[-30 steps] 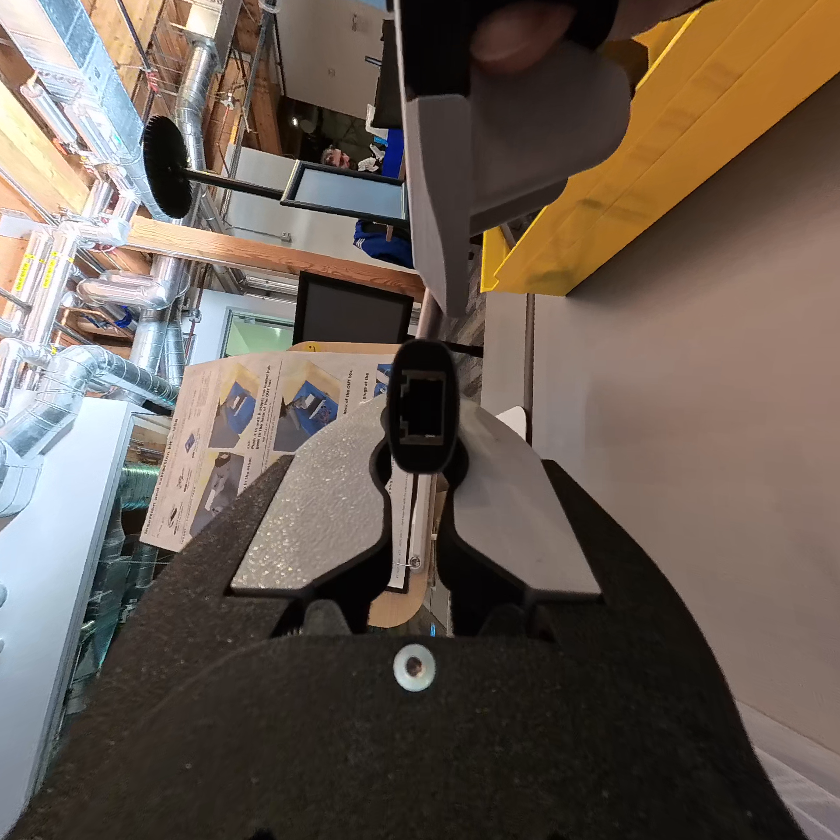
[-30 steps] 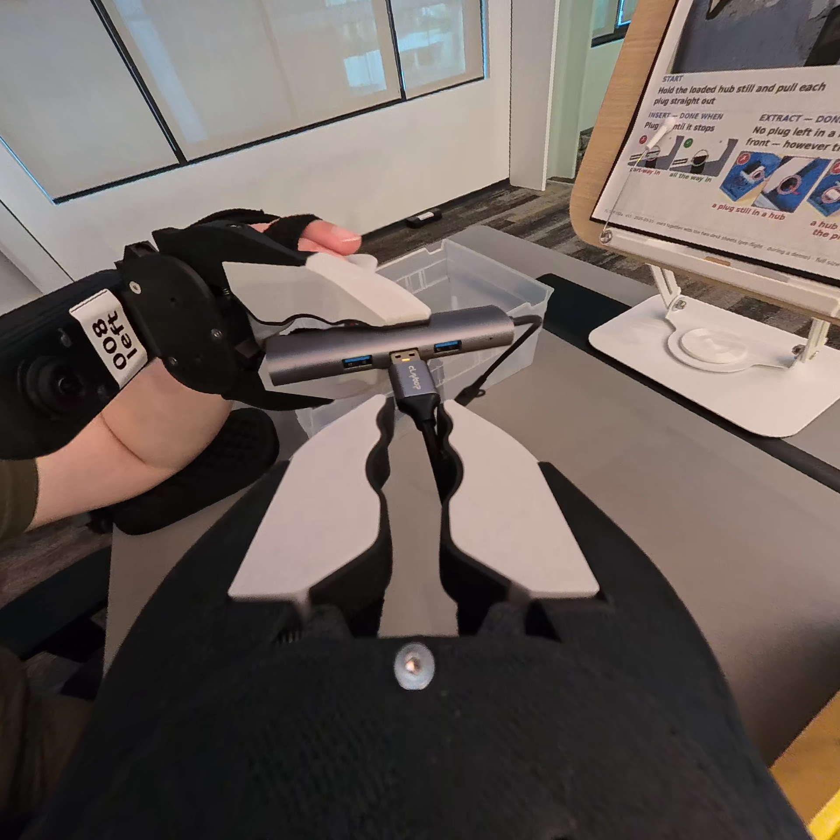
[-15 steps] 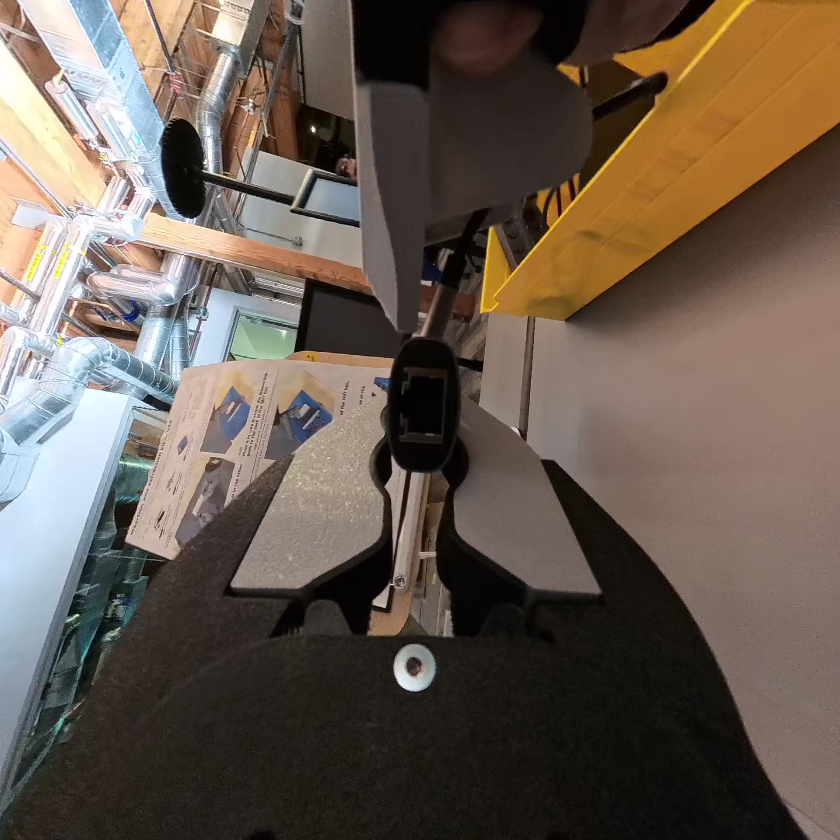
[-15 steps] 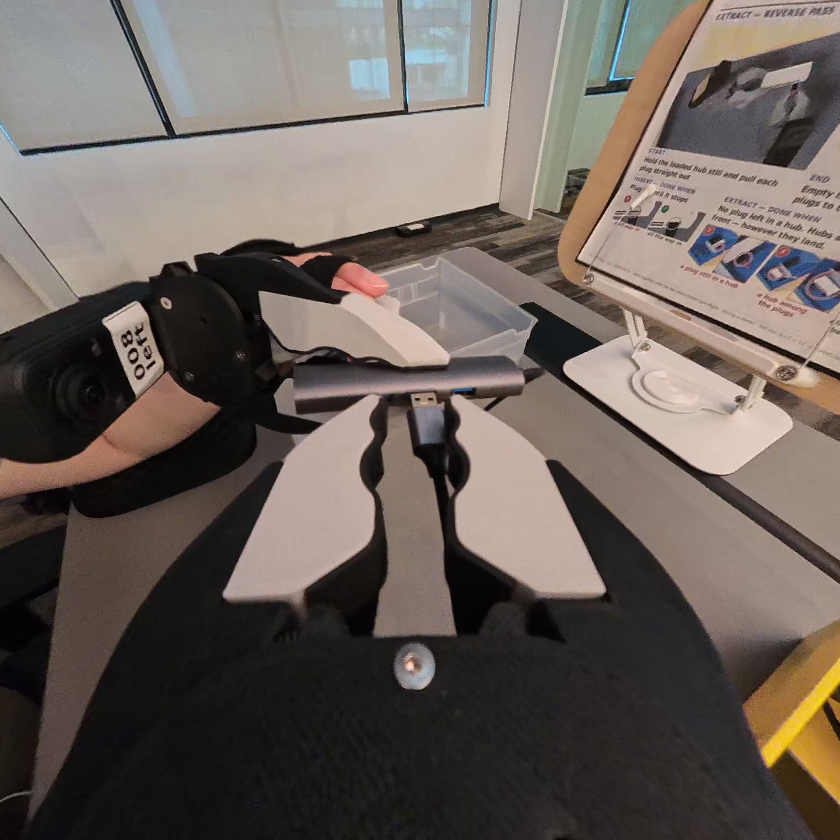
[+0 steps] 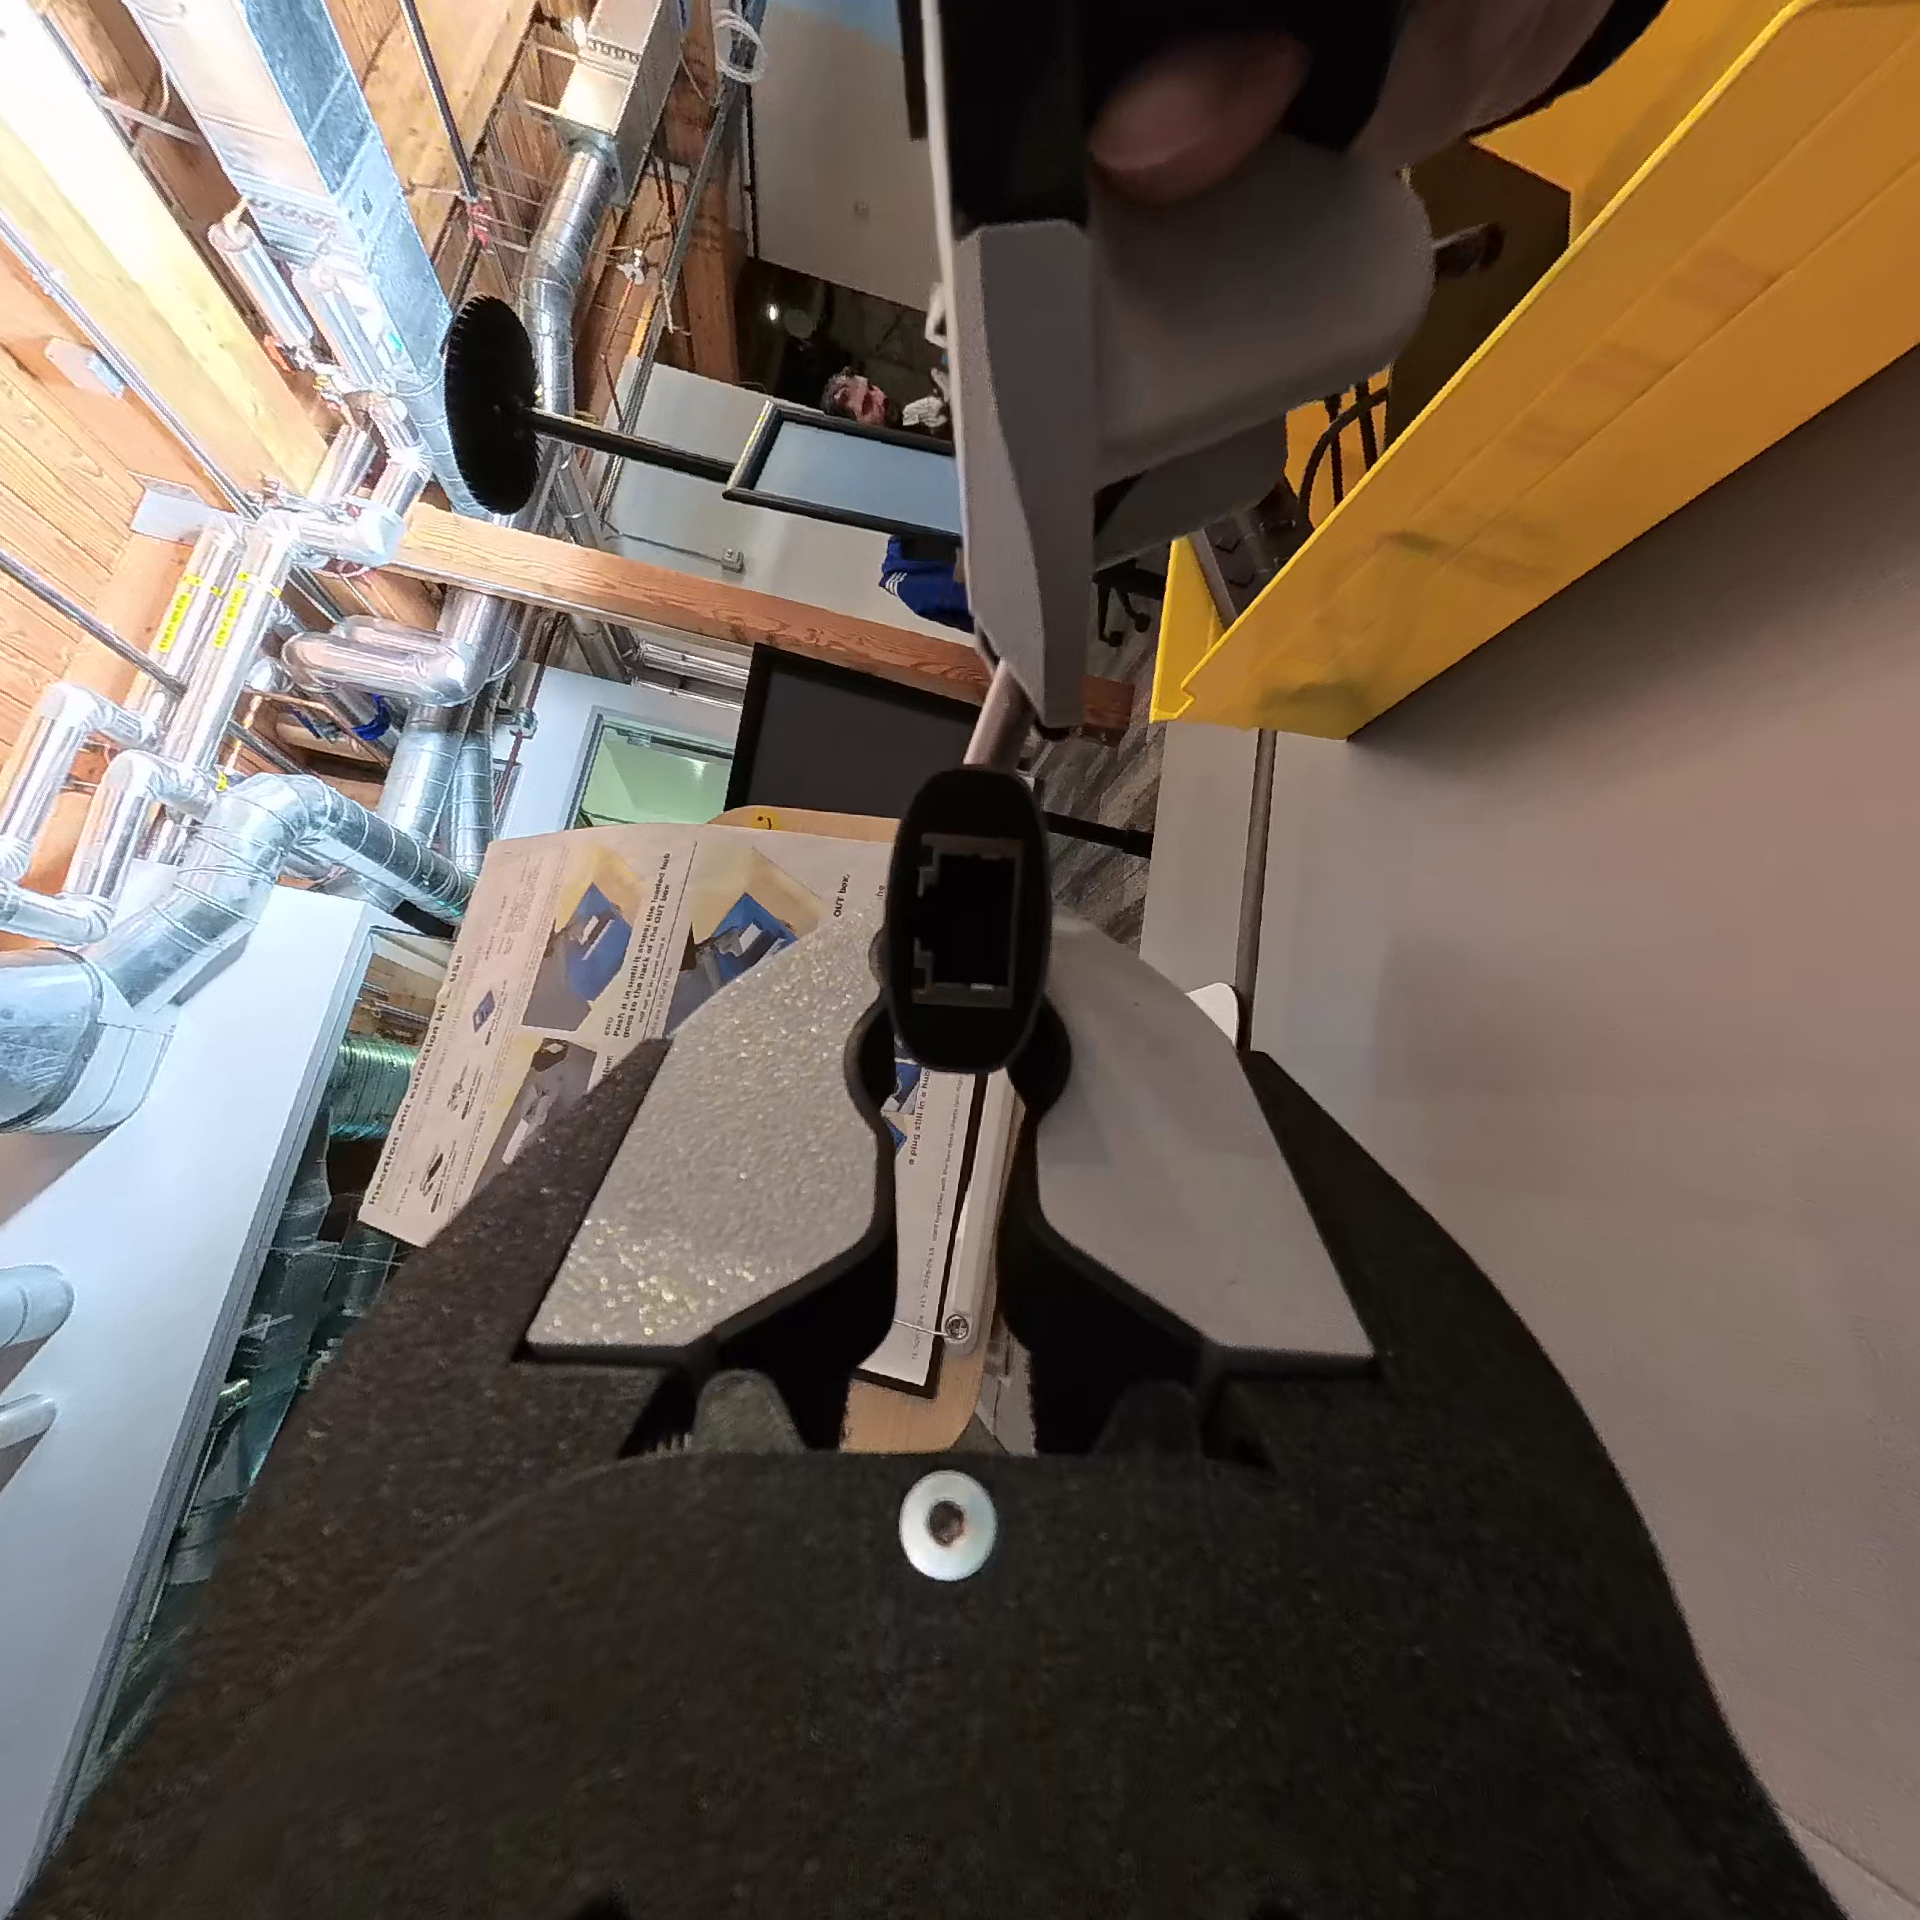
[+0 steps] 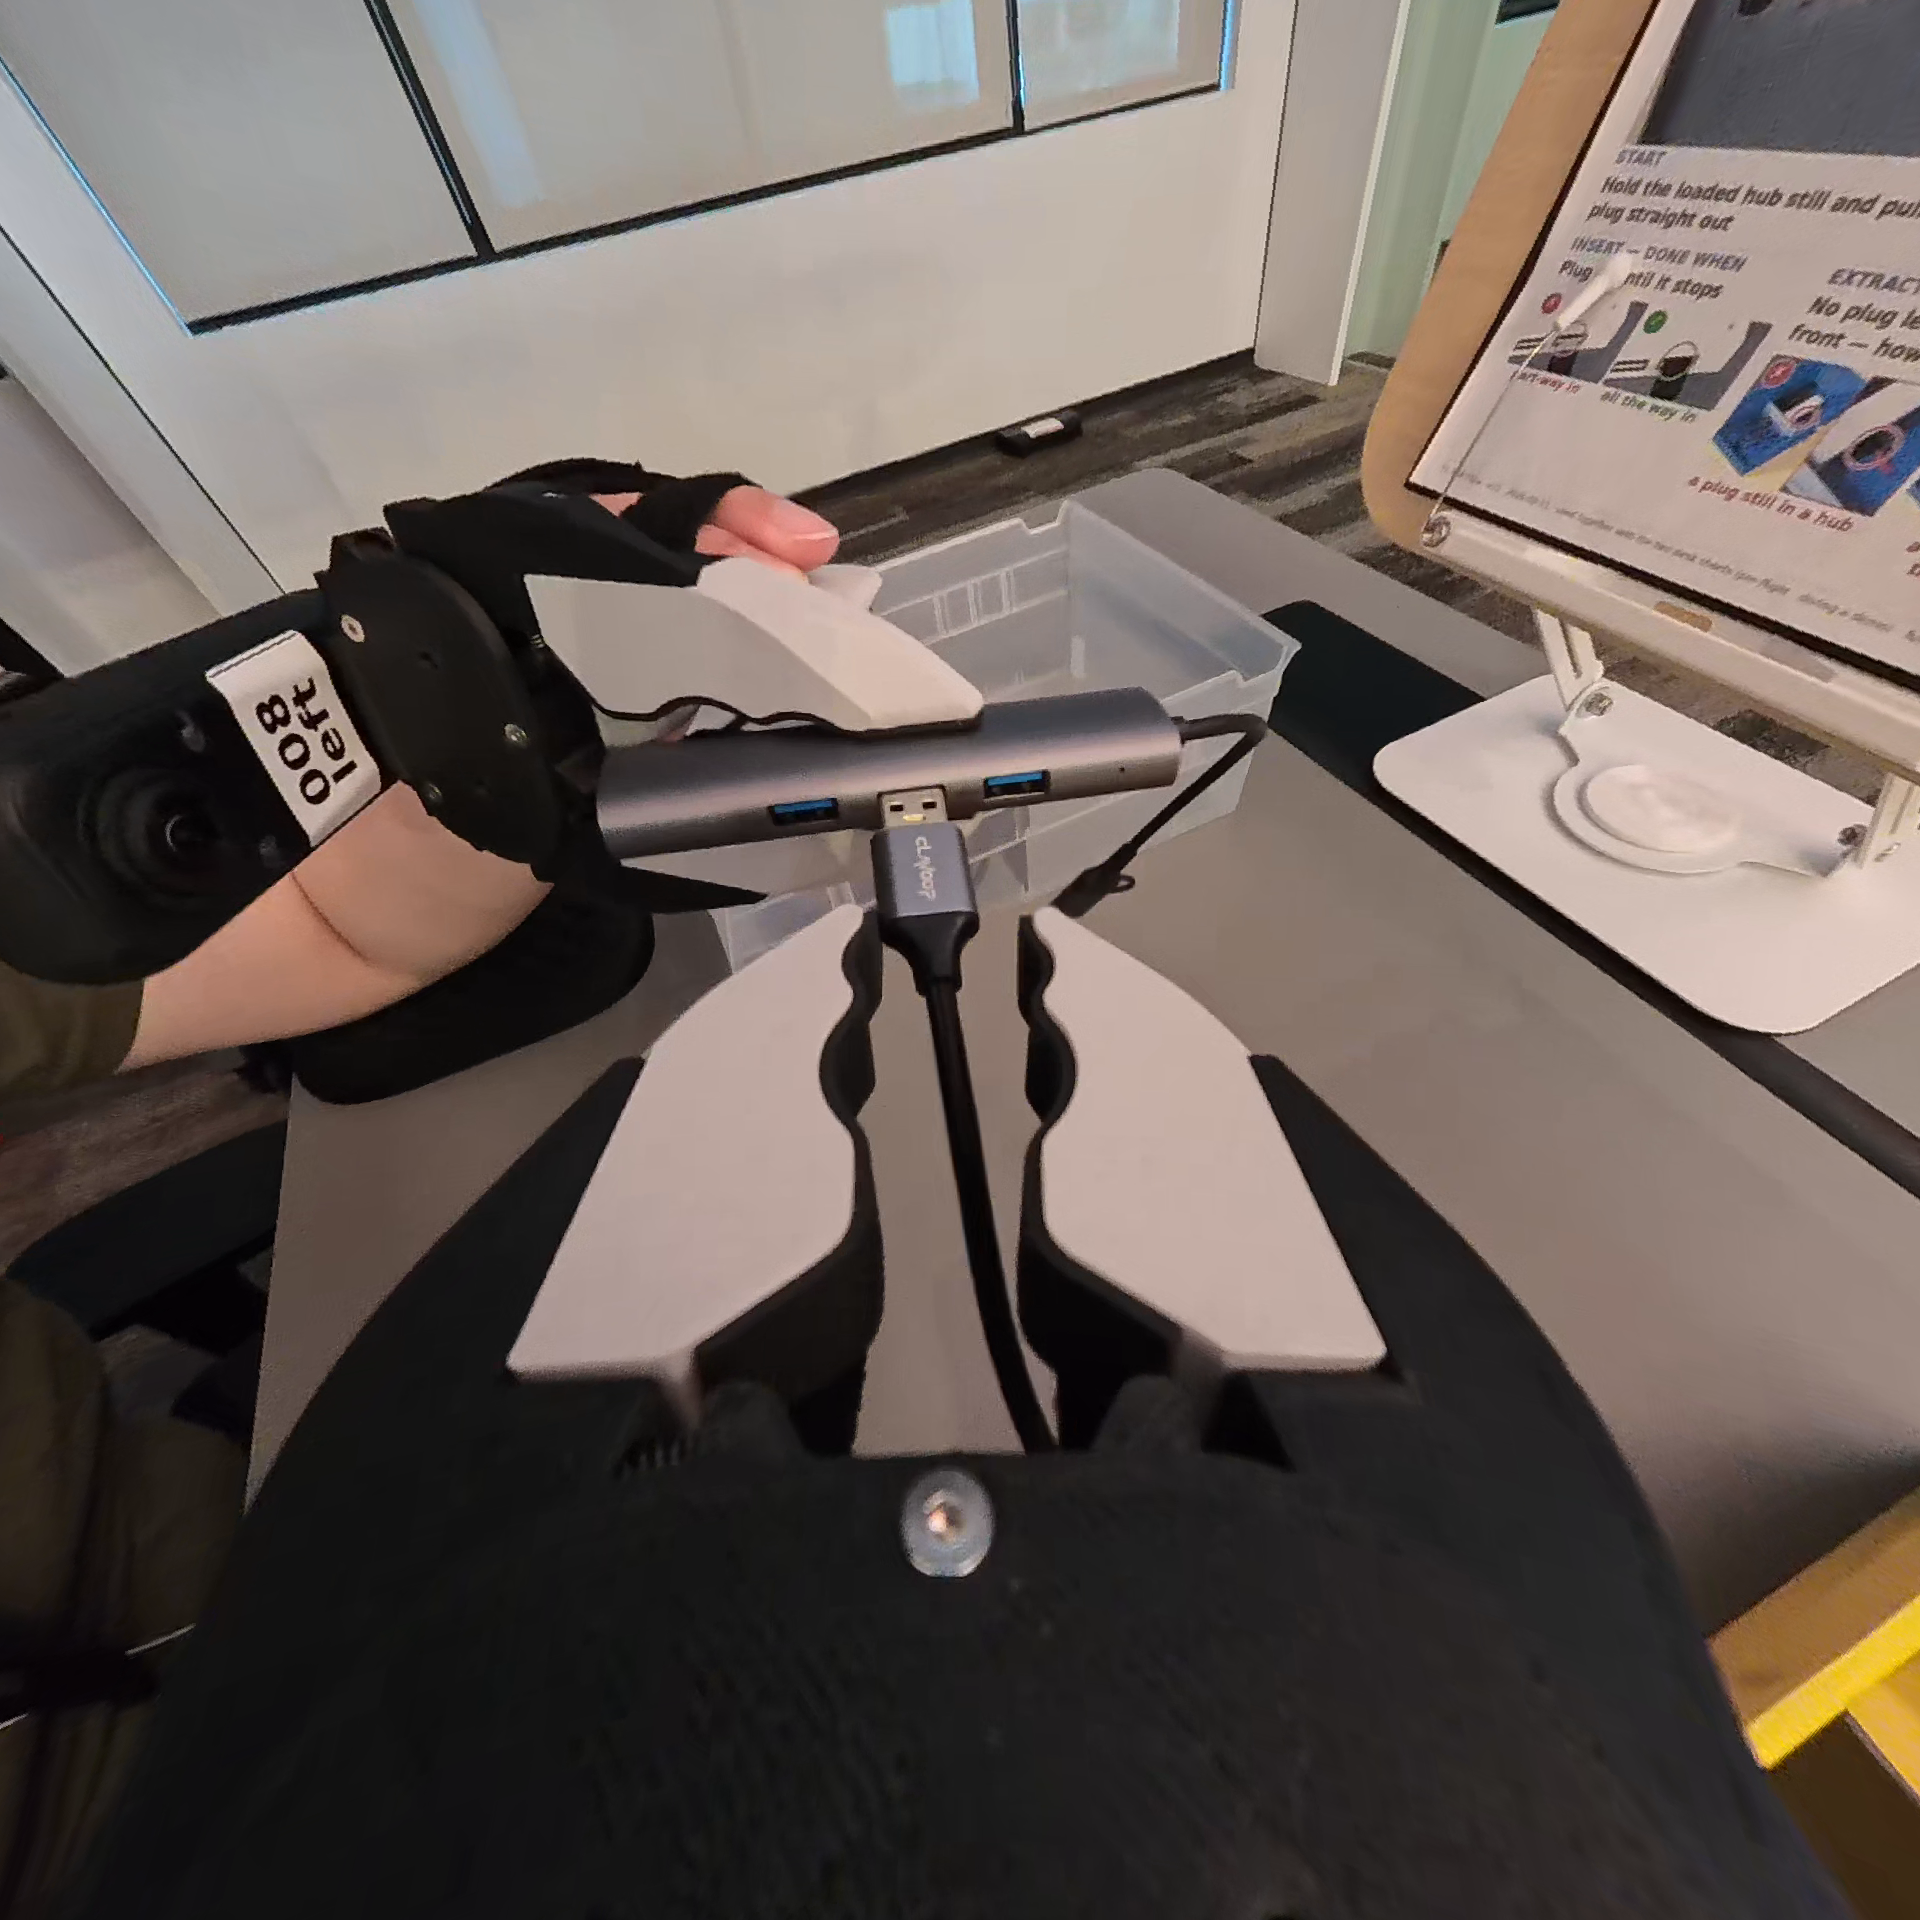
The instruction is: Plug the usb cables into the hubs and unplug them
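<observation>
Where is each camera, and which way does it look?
Left wrist view: sits on the left gripper, rolled sideways, looking along the hub end-on; the right gripper shows above.
Right wrist view: sits on the right gripper, looking over the table at the plug; the left gripper and hand show.
Both show the hub.

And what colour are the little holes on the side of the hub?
Blue inside, on the grey hub; the right wrist view shows the ports best.

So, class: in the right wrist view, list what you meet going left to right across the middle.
Left gripper → grey USB hub with the USB plug at its middle port → clear plastic bin → white stand base.
</observation>
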Demonstrator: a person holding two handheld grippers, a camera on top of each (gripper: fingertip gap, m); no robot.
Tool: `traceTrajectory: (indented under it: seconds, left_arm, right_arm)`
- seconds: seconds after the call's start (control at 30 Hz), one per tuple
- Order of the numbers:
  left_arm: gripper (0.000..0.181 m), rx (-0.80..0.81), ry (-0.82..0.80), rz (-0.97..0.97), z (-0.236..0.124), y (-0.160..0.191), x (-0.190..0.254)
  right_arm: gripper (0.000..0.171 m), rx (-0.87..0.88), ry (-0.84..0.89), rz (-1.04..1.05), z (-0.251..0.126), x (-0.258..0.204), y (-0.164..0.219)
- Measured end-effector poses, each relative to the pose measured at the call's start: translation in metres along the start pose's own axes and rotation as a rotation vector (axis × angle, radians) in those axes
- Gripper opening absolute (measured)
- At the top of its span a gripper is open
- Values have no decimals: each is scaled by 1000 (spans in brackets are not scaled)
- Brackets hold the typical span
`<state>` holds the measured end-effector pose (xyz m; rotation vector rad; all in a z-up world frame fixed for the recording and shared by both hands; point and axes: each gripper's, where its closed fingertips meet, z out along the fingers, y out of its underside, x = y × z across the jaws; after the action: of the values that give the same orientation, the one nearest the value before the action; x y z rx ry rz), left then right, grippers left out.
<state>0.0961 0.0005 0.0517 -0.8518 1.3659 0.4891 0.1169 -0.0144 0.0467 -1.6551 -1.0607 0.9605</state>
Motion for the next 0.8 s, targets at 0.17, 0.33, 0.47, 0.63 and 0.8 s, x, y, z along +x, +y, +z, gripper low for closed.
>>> traceTrajectory:
  seconds: [0.17,0.33,0.47,0.63,0.8]
  left_arm:
    - [17,2,-4,-20,-1,1,-3]
    - [17,4,4,0,1,-2,1]
    - [17,-26,4,11,1,8,-2]
    - [17,22,-13,106,-10,8,-12]
    - [17,-7,-24,138,-13,17,-19]
  right_arm:
    - [18,38,-1,-36,1,-2,-4]
    - [17,8,-12,-67,6,-7,1]
    - [17,-38,24,-125,8,-6,7]
    - [17,-91,-3,-134,12,-16,12]
    - [17,-106,-45,-110,12,-31,4]
